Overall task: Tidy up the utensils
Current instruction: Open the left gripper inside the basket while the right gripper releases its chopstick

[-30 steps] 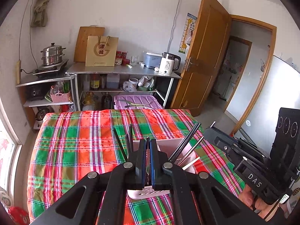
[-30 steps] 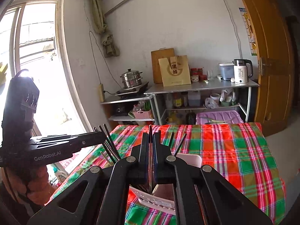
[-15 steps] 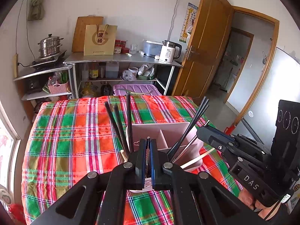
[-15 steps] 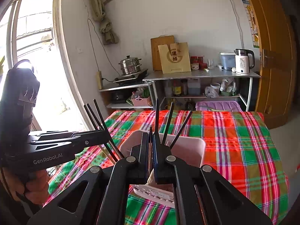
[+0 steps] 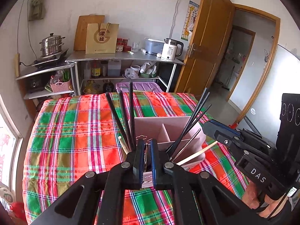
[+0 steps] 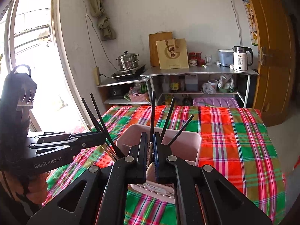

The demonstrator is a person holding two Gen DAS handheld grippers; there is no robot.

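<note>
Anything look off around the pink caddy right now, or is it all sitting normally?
One oddity: a pale wooden chopstick lies tilted low over the right rim of the pink caddy, while the black chopsticks stand steeply. The caddy itself sits level on the plaid cloth. No spill or damage shows.

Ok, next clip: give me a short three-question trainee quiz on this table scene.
1. True or false: the pink utensil holder stands on the plaid tablecloth.
2. Most of the chopsticks standing in the holder are: A black, B red, C white.
3. Which white appliance stands on the metal shelf near the door?

Key: 1 true. 2 A. 3 the kettle.
</note>
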